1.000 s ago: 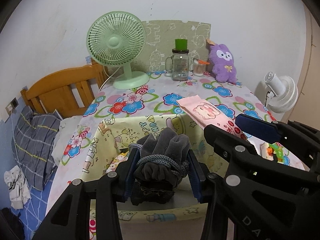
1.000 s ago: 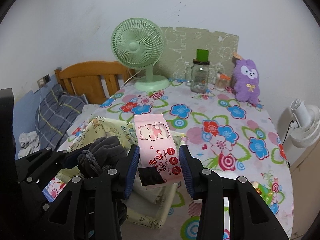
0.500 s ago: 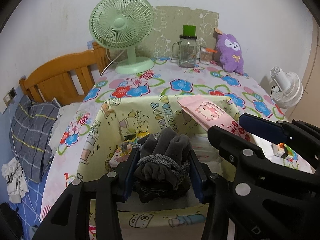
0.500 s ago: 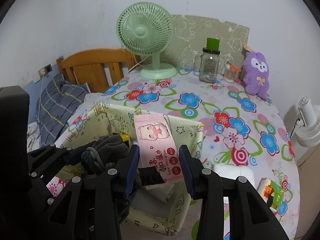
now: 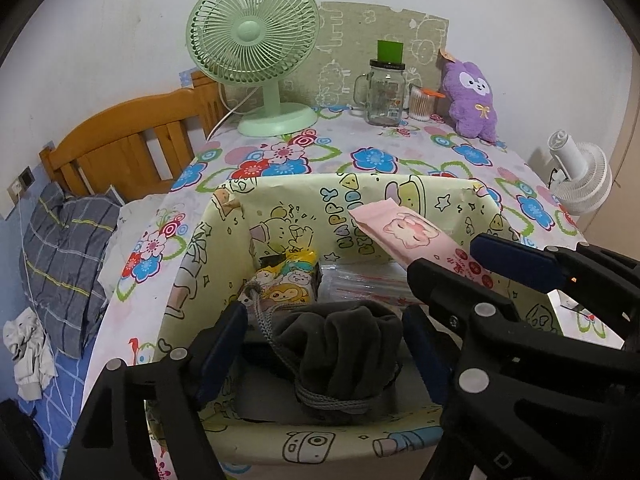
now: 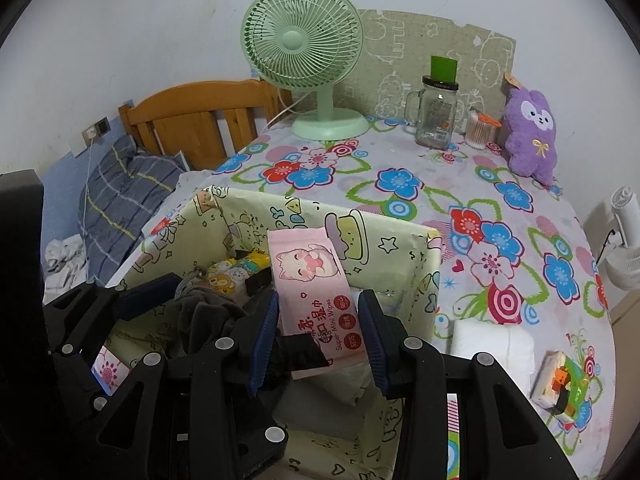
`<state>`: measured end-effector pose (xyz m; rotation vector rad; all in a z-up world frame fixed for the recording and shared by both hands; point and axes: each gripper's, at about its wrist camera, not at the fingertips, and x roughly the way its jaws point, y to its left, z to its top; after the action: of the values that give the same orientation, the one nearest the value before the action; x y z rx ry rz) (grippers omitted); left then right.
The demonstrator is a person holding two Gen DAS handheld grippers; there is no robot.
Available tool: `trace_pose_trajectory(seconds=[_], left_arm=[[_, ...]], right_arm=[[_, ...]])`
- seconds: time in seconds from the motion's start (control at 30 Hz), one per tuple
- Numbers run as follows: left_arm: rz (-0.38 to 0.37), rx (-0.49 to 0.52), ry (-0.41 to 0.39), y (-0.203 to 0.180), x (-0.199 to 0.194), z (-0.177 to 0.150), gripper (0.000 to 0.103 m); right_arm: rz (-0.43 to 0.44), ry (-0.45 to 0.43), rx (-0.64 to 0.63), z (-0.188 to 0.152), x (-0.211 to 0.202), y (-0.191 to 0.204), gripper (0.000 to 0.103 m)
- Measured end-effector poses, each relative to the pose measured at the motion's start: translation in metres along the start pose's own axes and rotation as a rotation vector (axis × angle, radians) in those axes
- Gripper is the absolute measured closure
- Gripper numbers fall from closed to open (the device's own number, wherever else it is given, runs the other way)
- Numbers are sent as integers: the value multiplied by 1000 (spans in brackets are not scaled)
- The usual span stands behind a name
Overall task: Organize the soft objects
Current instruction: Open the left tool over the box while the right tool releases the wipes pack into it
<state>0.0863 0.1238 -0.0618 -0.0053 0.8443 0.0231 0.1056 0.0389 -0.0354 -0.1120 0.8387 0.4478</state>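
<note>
- Left wrist view: left gripper fingers just sprang apart, wide, clear of the dark drawstring pouch lying between them inside the yellow cartoon-print storage box on the table.
- Right wrist view: right gripper fingers clamped on pink wet-wipes pack, held over the box interior.

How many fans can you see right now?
2: the green desk fan at the table's back, and a white fan beyond the table's right edge. Others may be hidden.
</note>
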Motion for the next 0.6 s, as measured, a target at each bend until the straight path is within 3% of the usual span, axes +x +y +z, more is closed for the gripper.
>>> trace_pose_trajectory(seconds=[0.17,0.33,0.6], left_arm=[[4,-1,1,0,0,1,19],[1,-13,-1,-1,-2,2,16],[2,-16,-27,-11,-12,6,11]], right_arm=[[-2,4,0,1,2,0,57],[-25,-16,7,1,-2,-3,33],[-48,-49,13,2,-17,-14,23]])
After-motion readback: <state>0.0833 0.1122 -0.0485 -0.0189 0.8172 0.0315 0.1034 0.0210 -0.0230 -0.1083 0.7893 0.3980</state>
